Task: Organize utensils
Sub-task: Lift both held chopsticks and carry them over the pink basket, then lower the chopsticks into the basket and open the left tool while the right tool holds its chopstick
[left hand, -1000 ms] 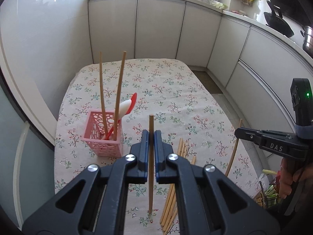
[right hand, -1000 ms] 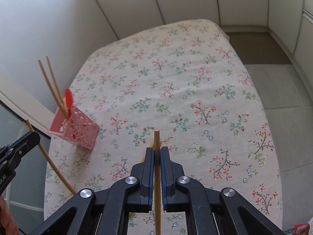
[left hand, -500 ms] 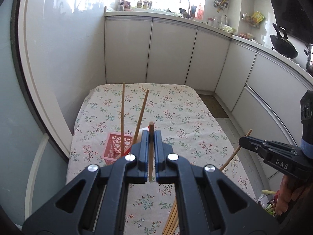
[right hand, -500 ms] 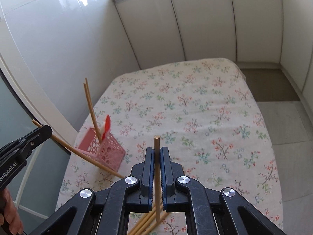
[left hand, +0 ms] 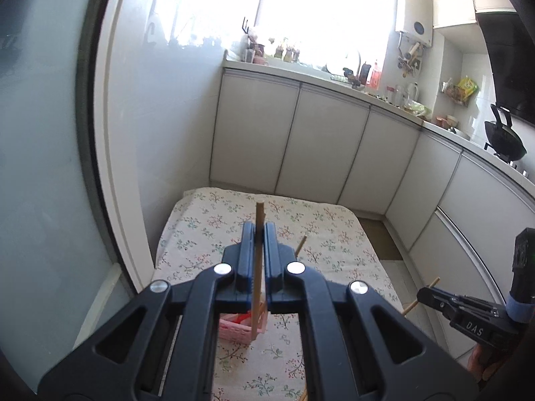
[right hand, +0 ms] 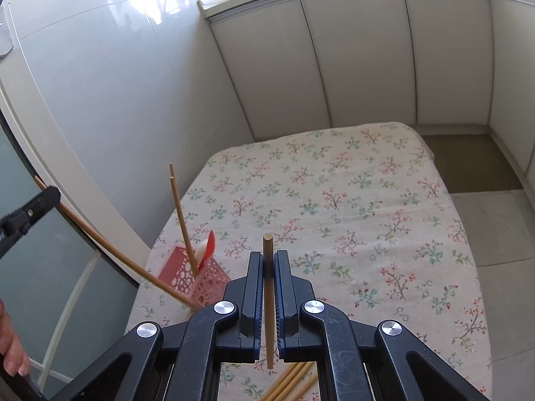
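The left gripper (left hand: 257,234) had its jaws clamped on one chopstick (left hand: 258,250); the right gripper (right hand: 268,260) likewise pinched another chopstick (right hand: 268,300), above the pink basket (right hand: 194,277).

Most of the floral-cloth worktop (right hand: 351,200) lies bare, so a claw could pass freely over its middle and far end. The obstacles sit at the near left corner: the pink basket (right hand: 197,280) with two upright chopsticks (right hand: 182,220) and a red spoon (right hand: 209,245) sticking out. Loose chopsticks (right hand: 291,381) lie at the near edge. White cabinets (right hand: 361,60) close off the far side.
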A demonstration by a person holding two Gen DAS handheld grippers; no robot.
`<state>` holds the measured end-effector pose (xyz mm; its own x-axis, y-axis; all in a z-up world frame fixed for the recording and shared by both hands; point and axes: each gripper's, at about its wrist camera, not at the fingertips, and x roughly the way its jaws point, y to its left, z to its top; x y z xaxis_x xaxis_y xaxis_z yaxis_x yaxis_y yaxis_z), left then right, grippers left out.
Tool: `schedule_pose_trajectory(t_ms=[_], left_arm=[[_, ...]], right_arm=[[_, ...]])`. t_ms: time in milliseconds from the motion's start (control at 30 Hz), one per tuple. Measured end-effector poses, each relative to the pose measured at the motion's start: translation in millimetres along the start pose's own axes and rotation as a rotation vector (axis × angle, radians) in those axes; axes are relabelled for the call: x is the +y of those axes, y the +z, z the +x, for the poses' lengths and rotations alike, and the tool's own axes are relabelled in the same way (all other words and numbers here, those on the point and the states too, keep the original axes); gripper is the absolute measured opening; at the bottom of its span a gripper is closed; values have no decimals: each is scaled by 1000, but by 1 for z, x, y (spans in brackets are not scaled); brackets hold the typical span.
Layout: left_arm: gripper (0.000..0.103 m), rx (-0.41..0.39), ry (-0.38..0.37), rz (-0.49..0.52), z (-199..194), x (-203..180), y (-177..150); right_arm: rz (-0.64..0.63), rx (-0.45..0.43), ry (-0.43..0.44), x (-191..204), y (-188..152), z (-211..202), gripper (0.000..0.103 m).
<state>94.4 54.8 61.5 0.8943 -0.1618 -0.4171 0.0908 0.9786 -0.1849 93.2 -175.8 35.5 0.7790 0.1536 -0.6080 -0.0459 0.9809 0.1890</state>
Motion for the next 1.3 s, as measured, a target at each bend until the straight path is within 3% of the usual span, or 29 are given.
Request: schedule_pose_trajectory(t_ms=[233, 667, 1033, 1167, 1300], left_arm=[[6, -48, 45, 12, 14, -2, 2], [6, -89, 52, 14, 18, -7, 8], [6, 48, 90, 61, 66, -2, -20], [7, 80, 17, 31, 70, 2, -25], [28, 91, -40, -19, 67, 3, -22]], right_arm=[[-13, -2, 15, 9, 4, 4, 5], [-36, -25, 32, 17, 13, 2, 5], [-35, -21, 40, 20, 13, 5, 5], [-35, -24, 42, 21, 12, 6, 5], [-37, -28, 41, 23, 12, 6, 5]])
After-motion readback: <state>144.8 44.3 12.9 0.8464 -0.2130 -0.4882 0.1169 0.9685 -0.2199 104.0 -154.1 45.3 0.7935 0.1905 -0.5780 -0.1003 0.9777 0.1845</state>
